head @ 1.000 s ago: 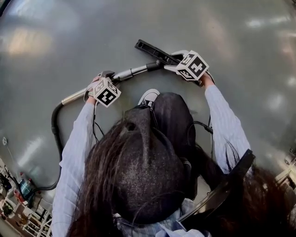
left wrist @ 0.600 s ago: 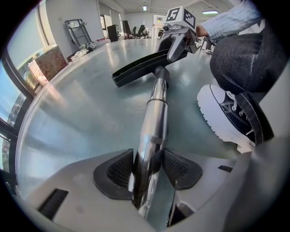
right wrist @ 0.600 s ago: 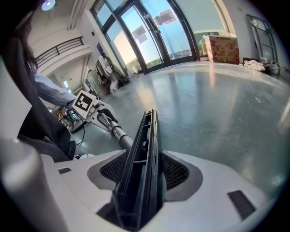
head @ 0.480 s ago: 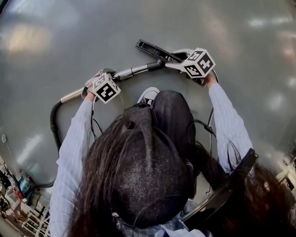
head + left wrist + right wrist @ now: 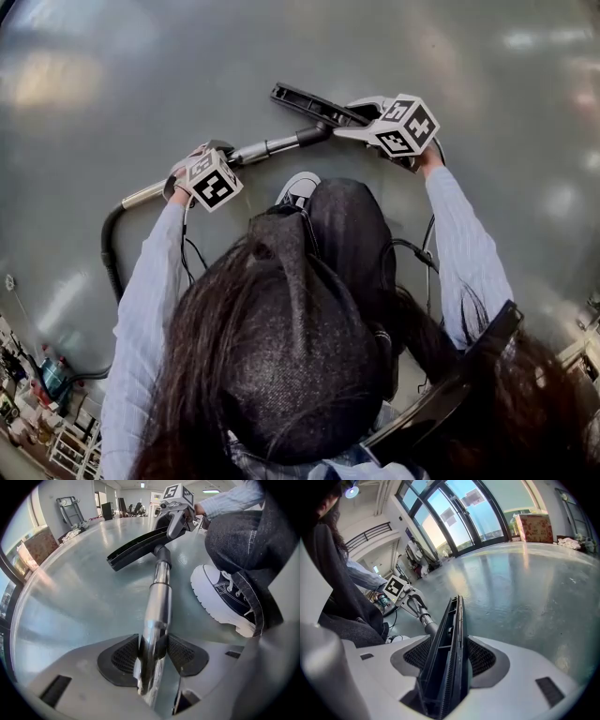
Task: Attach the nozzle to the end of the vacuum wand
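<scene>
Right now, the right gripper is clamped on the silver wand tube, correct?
Not quite. The right gripper is clamped on the black nozzle, not the silver wand tube, which runs off behind the nozzle. The right gripper view shows the nozzle pressed between the pads.

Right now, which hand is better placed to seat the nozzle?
Likely right. The right gripper clamps the nozzle at the joint; the left gripper, jaws just closing on the wand, sits farther back.

From the head we look steeply down on everything. Our left gripper view looks closely along the wand (image 5: 157,602) to the nozzle (image 5: 136,550); the right looks back along both.
</scene>
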